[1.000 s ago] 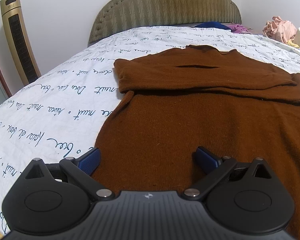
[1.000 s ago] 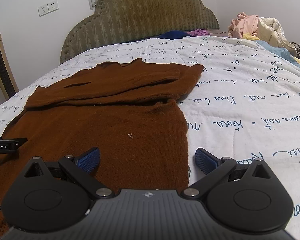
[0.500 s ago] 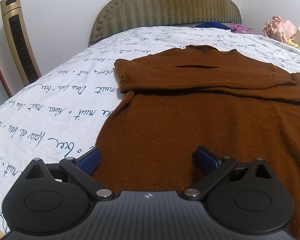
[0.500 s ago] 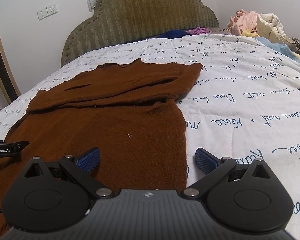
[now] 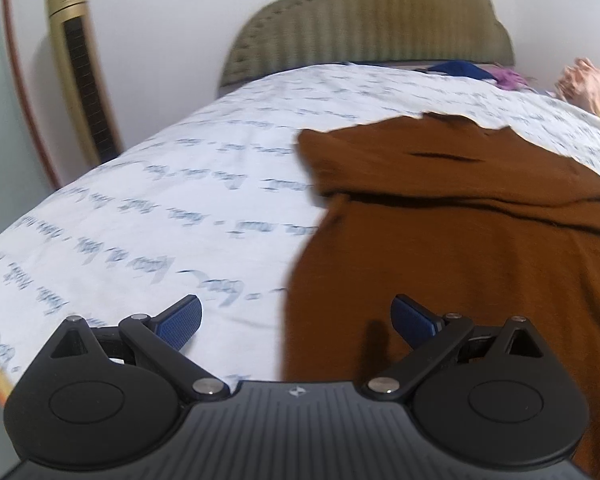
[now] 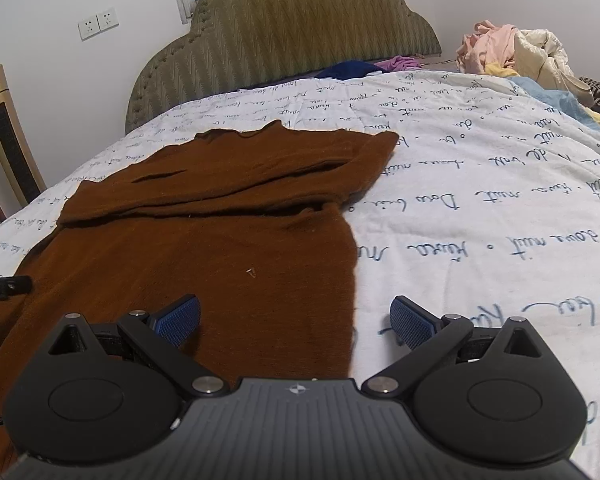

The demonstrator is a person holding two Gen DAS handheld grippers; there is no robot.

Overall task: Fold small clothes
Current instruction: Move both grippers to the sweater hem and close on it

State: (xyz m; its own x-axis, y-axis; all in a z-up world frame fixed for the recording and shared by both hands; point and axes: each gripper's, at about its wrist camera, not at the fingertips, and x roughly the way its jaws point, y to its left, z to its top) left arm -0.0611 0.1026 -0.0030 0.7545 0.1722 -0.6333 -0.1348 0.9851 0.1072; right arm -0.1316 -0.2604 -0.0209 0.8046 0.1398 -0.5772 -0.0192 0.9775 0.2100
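Since the earlier frames, the left gripper (image 5: pixel 296 318) has swung toward its own left: its view, now smeared by motion, takes in more bare bedsheet (image 5: pixel 148 208), and the near left edge of the brown sweater (image 5: pixel 460 264) now runs between its fingers instead of lying under both. The right gripper (image 6: pixel 296 316) has barely shifted. Both claws stand released, jaws wide apart and holding nothing. The sweater lies flat on the bed, its collar toward the headboard (image 6: pixel 284 36) and its sleeves already folded across the chest in a band; the body extends toward the cameras, the hem out of sight below the grippers. In the right view the garment's right side edge runs between that gripper's fingers, one blue pad (image 6: pixel 178 318) over knit and the other over sheet. A black part at the left border of that view is probably the other tool. Judged from the soft drape and fuzzy surface, the knit is light, limp and somewhat stretchy; it should grip well rather than slip, but will sag and crease if lifted from one point. The sensible hold appears to be the two lower corners or side edges near the hem, taken together, pinching both layers and no sheet. Loose clothes (image 6: pixel 512 48) are heaped well apart at the far right.
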